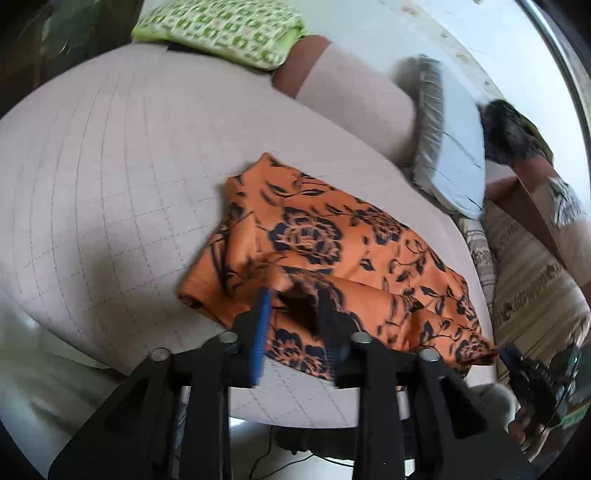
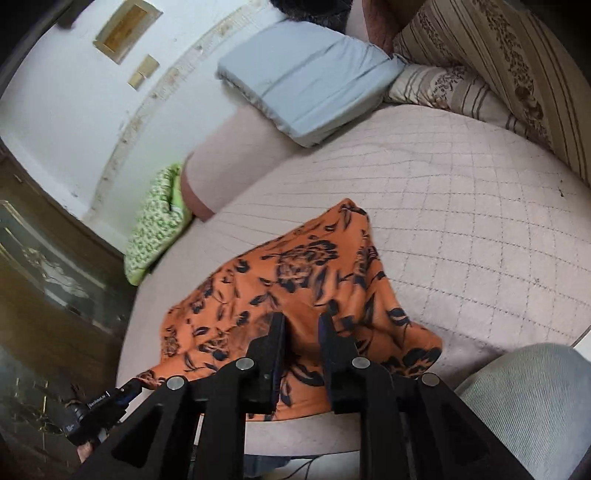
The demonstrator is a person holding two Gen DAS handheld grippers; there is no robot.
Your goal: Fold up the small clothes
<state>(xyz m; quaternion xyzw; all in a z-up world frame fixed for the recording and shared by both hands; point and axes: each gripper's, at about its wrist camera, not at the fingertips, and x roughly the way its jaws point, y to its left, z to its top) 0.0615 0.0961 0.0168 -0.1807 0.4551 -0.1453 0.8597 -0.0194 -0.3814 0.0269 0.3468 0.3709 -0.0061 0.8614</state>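
An orange garment with dark blue flowers (image 1: 314, 236) lies folded over on the pale quilted bed cover (image 1: 110, 166), near its front edge. My left gripper (image 1: 293, 299) hovers over the garment's near fold. Its blue-padded jaws stand apart, with a dark gap between them and no cloth pinched. In the right wrist view the same garment (image 2: 295, 266) spreads out from the front edge of the cover (image 2: 461, 206). My right gripper (image 2: 302, 321) sits low over its near hem. Its jaws are slightly apart, and the cloth shows through the gap beneath them, not clamped.
A green patterned pillow (image 1: 221, 29) lies at the far edge, beside a pink bolster (image 1: 351, 99). A pale blue cushion (image 2: 306, 81) and striped floral pillows (image 2: 498, 62) line the far and right sides. A grey trouser leg (image 2: 528, 406) is at the near right.
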